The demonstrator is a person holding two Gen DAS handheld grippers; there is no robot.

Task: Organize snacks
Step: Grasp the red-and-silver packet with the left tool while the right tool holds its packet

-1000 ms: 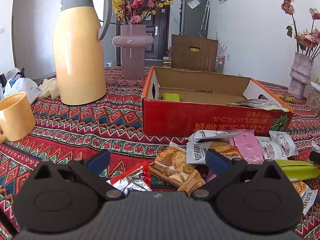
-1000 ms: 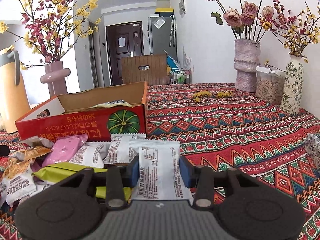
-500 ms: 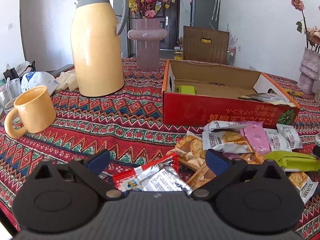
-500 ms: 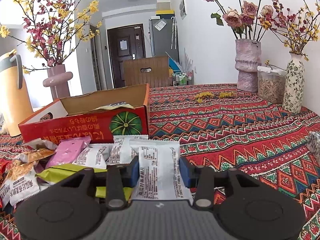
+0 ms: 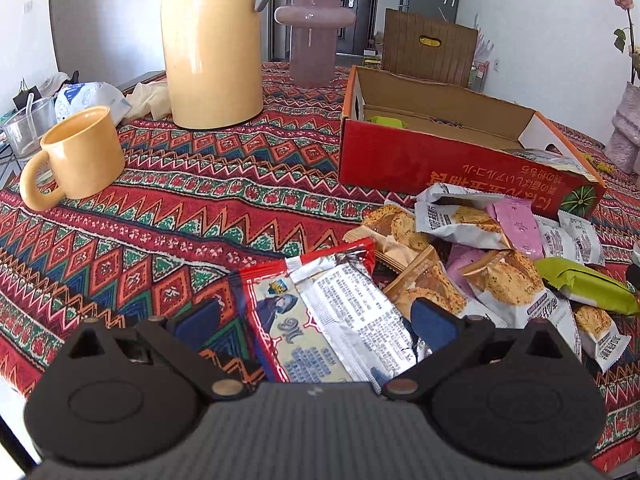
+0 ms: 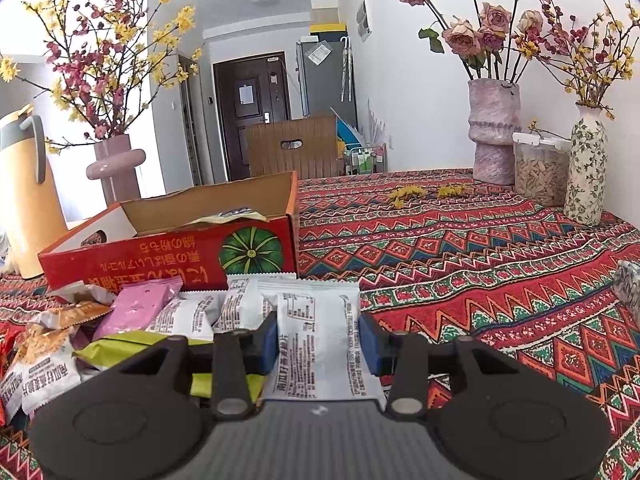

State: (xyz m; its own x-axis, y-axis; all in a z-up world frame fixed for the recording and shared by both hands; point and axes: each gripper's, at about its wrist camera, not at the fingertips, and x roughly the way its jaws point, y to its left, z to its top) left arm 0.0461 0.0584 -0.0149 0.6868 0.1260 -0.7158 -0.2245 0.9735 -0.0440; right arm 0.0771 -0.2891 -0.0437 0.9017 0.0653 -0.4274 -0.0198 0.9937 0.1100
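- Left wrist view: the left gripper (image 5: 316, 322) has dropped lower and closer to the table over the last second — the thermos (image 5: 212, 44) now fills the top of the frame and its lid is cut off, where a second ago it was seen whole.
- Its fingers stand wide apart, and the red-and-silver packet (image 5: 332, 316) now lies between them, where a second ago only its crumpled end showed. No pad touches it yet; the left pad is over bare tablecloth (image 5: 160, 216), the right pad next to the packet's silver edge.
- I judge this arm is lining up a pick of that packet; closing is the step still to come.
- The rest of the snack pile (image 5: 480, 256) lies just right of the packet, in front of the red box (image 5: 452, 168), which is open and holds only a few items so far.
- The yellow mug (image 5: 76, 156) sits well to the left, apart from the work.
- Right wrist view: almost nothing has changed here — the right gripper (image 6: 319, 340) stays narrowed on the white packet (image 6: 320, 336), both blue pads pressed to its sides.
- The packet's near end is between the pads and its far end points at the box (image 6: 172, 248), just beyond; whether it is lifted off the cloth I cannot tell.
- So one snack is in hand and waiting, and most of the pile is still outside the box; the task looks early.
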